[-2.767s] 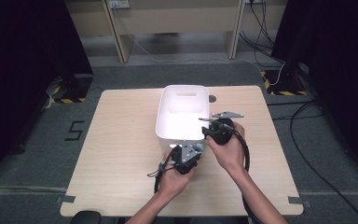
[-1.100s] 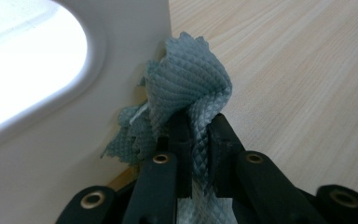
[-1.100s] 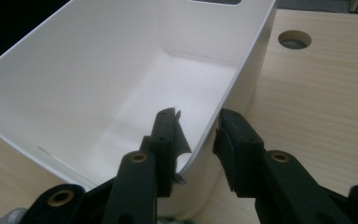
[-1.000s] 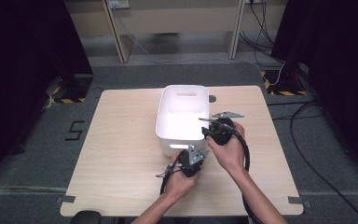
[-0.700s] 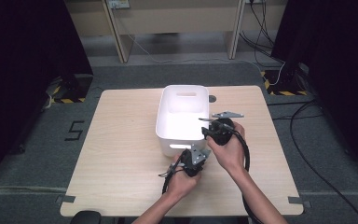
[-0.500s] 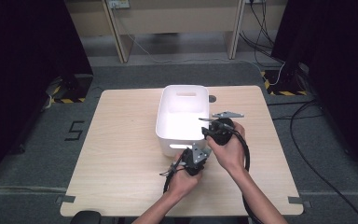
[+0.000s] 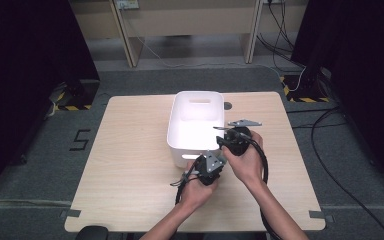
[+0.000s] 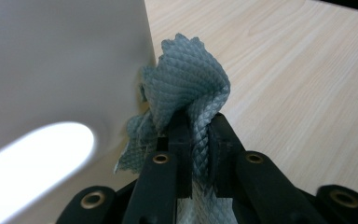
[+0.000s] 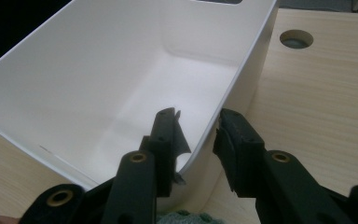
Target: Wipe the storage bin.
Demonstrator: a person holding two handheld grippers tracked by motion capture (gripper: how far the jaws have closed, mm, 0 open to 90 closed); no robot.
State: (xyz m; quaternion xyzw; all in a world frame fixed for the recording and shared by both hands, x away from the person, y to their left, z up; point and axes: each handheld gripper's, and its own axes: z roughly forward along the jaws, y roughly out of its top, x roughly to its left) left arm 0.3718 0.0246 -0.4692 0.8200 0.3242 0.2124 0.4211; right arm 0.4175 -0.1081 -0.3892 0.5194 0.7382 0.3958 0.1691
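A white plastic bin [image 7: 181, 142] stands in the middle of the wooden table [image 7: 130, 155]. My left gripper [image 7: 200, 160] is at the bin's near wall. In the left gripper view it [image 8: 198, 125] is shut on a bunched grey-green waffle cloth [image 8: 186, 79], which presses against the bin's outer wall [image 8: 60, 60] beside the bright handle slot. My right gripper [image 7: 220, 137] sits at the bin's near right corner. Its jaws [image 9: 198, 116] straddle the rim, one inside the empty bin [image 9: 98, 70] and one outside, closed on the wall.
A round cable hole [image 7: 228, 106] is in the table just right of the bin's far end. Bare tabletop lies left and right of the bin. Beyond the table are grey floor, cables and dark curtains.
My left gripper has shifted slightly right along the bin's near wall with the cloth. The right gripper and the bin have stayed put.
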